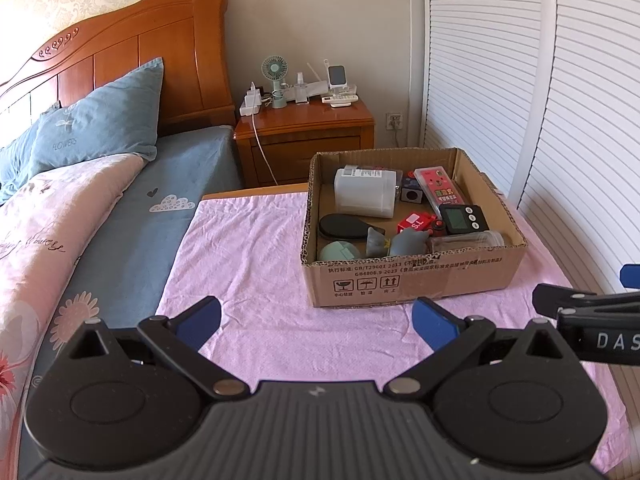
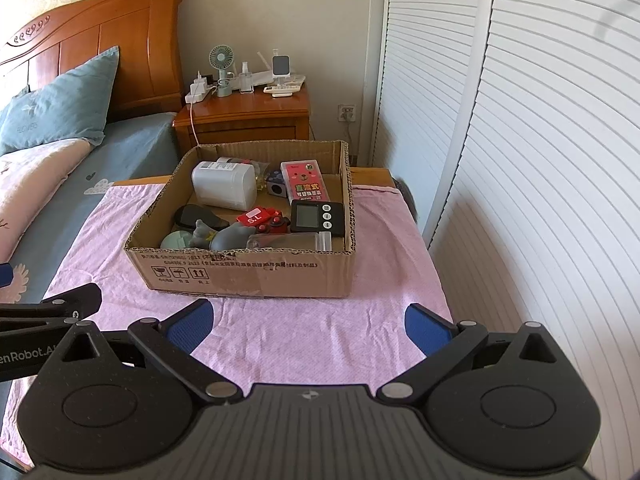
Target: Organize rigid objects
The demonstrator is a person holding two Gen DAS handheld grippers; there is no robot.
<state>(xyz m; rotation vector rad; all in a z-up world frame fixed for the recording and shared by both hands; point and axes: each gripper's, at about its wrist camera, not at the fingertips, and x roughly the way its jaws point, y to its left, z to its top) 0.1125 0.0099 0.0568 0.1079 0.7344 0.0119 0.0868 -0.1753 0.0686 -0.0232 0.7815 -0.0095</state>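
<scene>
We are looking at the rigid objects gathered inside an open cardboard box (image 2: 248, 270), and nothing of the kind is lying loose on the pink cloth (image 2: 280, 336) around it. Inside, a white plastic container (image 2: 224, 190) is lying on its side toward the far wall, where its bulk is leaving the nearer floor of the box free for smaller pieces; a pink card pack with a bear face (image 2: 305, 182) is leaning along the right side, a black digital timer (image 2: 317, 218) is sitting just in front of it, a red toy (image 2: 264, 219) and a grey figurine (image 2: 224, 236) are crowding the middle, a clear jar (image 2: 294, 241) is lying against the near wall, and a black oval case (image 2: 198, 218) and a pale green round thing (image 2: 180, 240) are filling the left corner. We are judging that this fits either a box filled by sorting or a box waiting to be emptied and arranged on the bench; the scene alone is not settling which. The box is resting on the cloth-covered bench, beside the bed (image 1: 132, 216) and in front of the nightstand (image 1: 304, 136). We are holding the left gripper (image 1: 316, 320) and the right gripper (image 2: 308, 322) low over the near cloth, short of the box, both with jaws spread wide and gripping nothing, which is keeping either one free to reach in.
</scene>
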